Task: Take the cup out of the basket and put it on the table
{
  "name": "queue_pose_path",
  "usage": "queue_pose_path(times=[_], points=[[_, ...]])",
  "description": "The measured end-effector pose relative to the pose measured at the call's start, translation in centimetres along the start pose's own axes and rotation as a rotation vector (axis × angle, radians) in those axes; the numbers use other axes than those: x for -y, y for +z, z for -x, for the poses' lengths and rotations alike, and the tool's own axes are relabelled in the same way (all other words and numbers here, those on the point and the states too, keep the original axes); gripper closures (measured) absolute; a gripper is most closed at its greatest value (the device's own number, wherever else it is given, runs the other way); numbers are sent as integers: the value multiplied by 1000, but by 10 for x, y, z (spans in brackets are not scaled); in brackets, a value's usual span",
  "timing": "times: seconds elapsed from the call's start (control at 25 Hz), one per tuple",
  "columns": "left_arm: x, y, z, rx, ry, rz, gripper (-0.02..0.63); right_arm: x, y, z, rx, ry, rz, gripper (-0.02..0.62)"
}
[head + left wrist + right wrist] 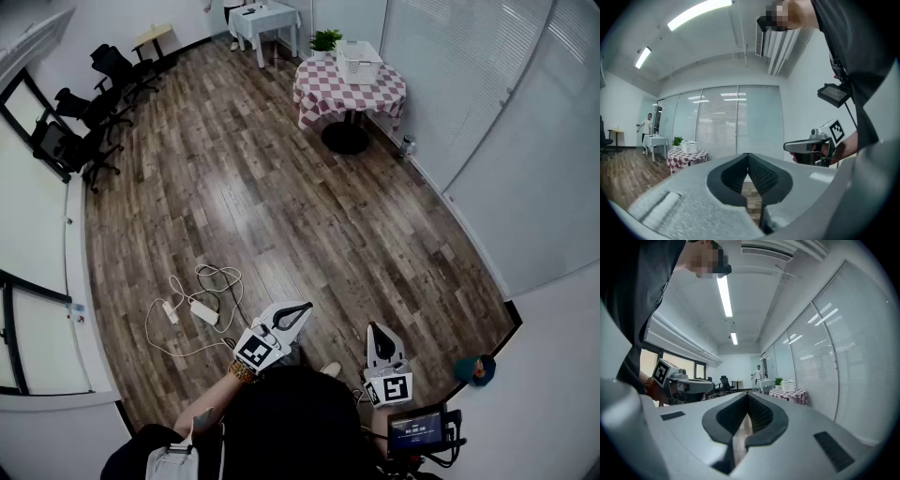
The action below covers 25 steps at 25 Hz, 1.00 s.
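Observation:
The round table with a red-checked cloth (373,94) stands far off across the room. On it sits a white basket (359,61); no cup shows from here. The table (679,160) and the basket (690,146) appear small in the left gripper view, and the table (791,393) and the basket (788,385) again in the right gripper view. My left gripper (298,309) and right gripper (378,330) are held close to my body above the wooden floor. The left gripper (748,157) is shut and holds nothing. The right gripper (748,395) is shut and holds nothing as well.
A power strip with white cables (202,309) lies on the floor just ahead on my left. Black office chairs (94,108) line the left wall. A white table (262,19) and a potted plant (325,39) stand at the back, with a person (647,124) beside them. Glass walls with blinds (469,84) run along the right.

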State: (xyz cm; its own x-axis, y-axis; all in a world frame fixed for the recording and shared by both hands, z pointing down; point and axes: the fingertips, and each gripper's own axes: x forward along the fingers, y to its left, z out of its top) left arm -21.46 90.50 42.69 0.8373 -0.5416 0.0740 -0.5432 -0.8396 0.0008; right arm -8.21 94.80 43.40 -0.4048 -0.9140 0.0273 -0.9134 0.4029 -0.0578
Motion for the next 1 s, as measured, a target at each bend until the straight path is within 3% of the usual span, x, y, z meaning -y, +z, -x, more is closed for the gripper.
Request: queue_pose_path(times=[0.48,0.72,1.0], points=[[27,-1,-3,-26,-24,-45,601,18,-5,31,37,-57,-27,586],[57,2,-20,-31,-32,-75,601,48,-4,70,45,-132,43,584],[100,3,-46,-25,-14,-107,601,78,-2,111,53,-159,125,584]])
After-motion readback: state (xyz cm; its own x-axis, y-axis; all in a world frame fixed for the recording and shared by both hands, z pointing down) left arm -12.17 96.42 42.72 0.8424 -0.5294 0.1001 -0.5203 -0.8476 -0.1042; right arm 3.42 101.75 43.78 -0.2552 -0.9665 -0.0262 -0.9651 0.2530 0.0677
